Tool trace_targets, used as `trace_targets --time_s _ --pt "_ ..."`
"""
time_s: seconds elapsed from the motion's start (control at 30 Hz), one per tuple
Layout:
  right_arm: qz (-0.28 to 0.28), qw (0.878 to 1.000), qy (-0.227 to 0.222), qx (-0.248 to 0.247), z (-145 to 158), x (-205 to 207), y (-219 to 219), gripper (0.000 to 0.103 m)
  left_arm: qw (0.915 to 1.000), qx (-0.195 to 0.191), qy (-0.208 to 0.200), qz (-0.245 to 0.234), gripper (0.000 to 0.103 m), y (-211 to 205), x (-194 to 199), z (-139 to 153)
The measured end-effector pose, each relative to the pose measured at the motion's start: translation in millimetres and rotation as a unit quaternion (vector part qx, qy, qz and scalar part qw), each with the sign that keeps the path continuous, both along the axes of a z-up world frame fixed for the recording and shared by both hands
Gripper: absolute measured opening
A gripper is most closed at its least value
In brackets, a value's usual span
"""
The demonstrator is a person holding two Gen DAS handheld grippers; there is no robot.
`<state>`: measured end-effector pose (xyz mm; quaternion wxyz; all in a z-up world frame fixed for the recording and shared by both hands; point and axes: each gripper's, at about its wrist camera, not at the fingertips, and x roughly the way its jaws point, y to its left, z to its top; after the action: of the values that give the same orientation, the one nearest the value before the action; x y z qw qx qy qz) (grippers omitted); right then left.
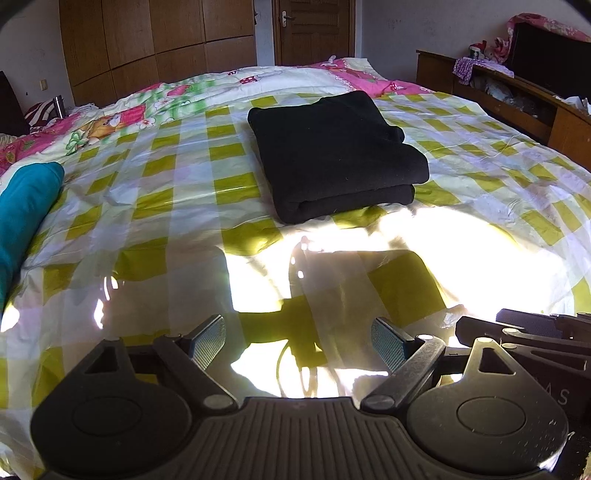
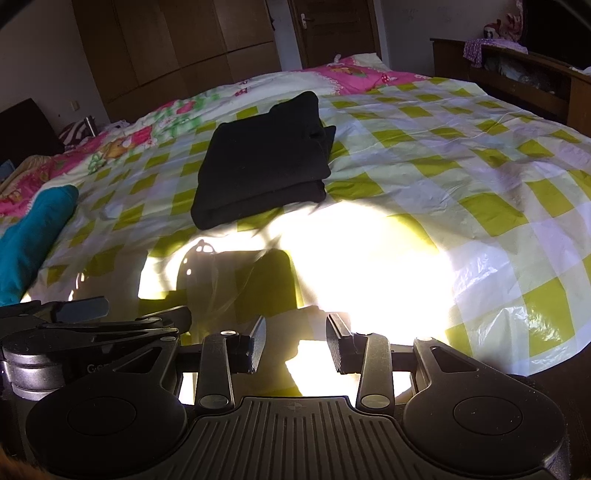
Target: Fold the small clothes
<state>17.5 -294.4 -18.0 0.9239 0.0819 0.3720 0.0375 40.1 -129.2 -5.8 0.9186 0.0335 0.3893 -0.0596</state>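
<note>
So the biggest thing here is the bed, covered with a shiny plastic sheet in a yellow-green and white check (image 1: 155,206), with a pink cartoon-print quilt (image 1: 122,114) bunched up along its far side. A big patch of sunlight blows out the sheet right in front of both cameras, and the gripper shadows fall across it.

Behind the bed there's a wall of brown wooden wardrobe doors (image 1: 147,40) and a wooden room door (image 1: 314,29), plus a low wooden shelf unit (image 1: 517,96) off to the right with clutter on it.

The folded black fabric garment (image 1: 336,155) sits flat on the checked sheet, roughly mid-bed, in a neat rectangular stack with its folded edge facing the cameras. It's well ahead of both grippers, nothing touching it.

A teal blue cloth item (image 1: 26,214) lies at the left edge of the bed, well apart from the black one; can't tell what it is.

The left gripper (image 1: 299,343) hovers low over the sunlit sheet, jaws spread wide with nothing between them. The right gripper (image 2: 295,345) is just beside it, jaws parted a fair bit less and also empty.
</note>
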Motion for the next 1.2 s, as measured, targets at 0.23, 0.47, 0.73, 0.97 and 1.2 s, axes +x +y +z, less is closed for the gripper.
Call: trace_targets --time_s 0.23,0.47,0.73,0.97,1.2 --pt "0.003 1.0 0.017 0.011 -6 11 0 0.036 0.9996 0.007 0.019 0.021 0.097 0 11 -6" --pt "0.015 1.0 0.017 0.006 -11 26 5 0.036 0.9983 0.015 0.035 0.045 0.097 3 29 -6" --pt "0.006 0.998 0.031 0.047 -18 32 -3 0.036 0.9975 0.015 0.041 0.056 0.097 2 37 -4" --pt "0.01 0.998 0.039 0.055 -21 34 -4 0.036 0.9965 0.028 0.045 0.065 0.097 1 38 -4" --pt "0.012 0.998 0.037 0.041 -21 34 -1 0.036 0.9956 0.036 0.048 0.071 0.097 1 37 -5"
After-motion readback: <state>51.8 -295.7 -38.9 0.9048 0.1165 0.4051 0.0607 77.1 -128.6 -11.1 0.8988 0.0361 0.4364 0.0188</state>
